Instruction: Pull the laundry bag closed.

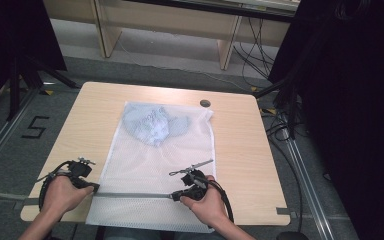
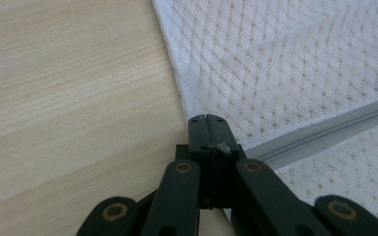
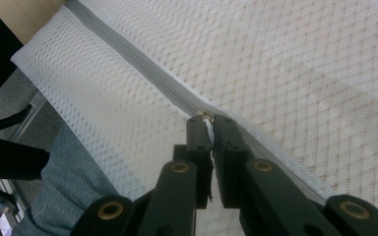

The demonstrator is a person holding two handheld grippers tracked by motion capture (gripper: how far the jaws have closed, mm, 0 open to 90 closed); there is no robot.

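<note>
White mesh laundry bag (image 1: pixel 155 165) flat on the light wooden table (image 1: pixel 240 150), stretched from the table's middle toward 6 o'clock, near edge hanging past the table's rim. Bluish crumpled garment (image 1: pixel 152 125) inside, bunched at the bag's 12 o'clock end. Grey zipper (image 1: pixel 135 194) across the bag near its 6 o'clock end, running from 9 to 3 o'clock.

Left claw (image 1: pixel 94 187) at the bag's 9 o'clock edge, held in the left hand (image 1: pixel 62 192). In the left gripper view, left claw (image 2: pixel 207 129) pressed together, clamped on the bag (image 2: pixel 285 64) edge right at the end of the zipper (image 2: pixel 325 130), a scrap of pale fabric showing at the seam between the jaws; bare table (image 2: pixel 69 88) at 9 o'clock of it.

Right claw (image 1: pixel 175 196) at the zipper, toward 3 o'clock along it, held in the right hand (image 1: pixel 205 202). In the right gripper view, right claw (image 3: pixel 209 129) nearly together, clamped on a small white pull tab (image 3: pixel 209 130) where the zipper (image 3: pixel 138 66) meets the jaws; mesh bag (image 3: pixel 300 73) spread beyond, grey trouser fabric (image 3: pixel 64 182) at 7 o'clock below the bag's overhang.

Small dark round disc (image 1: pixel 205 103) on the table at 1 o'clock of the bag, just beside its far corner
</note>
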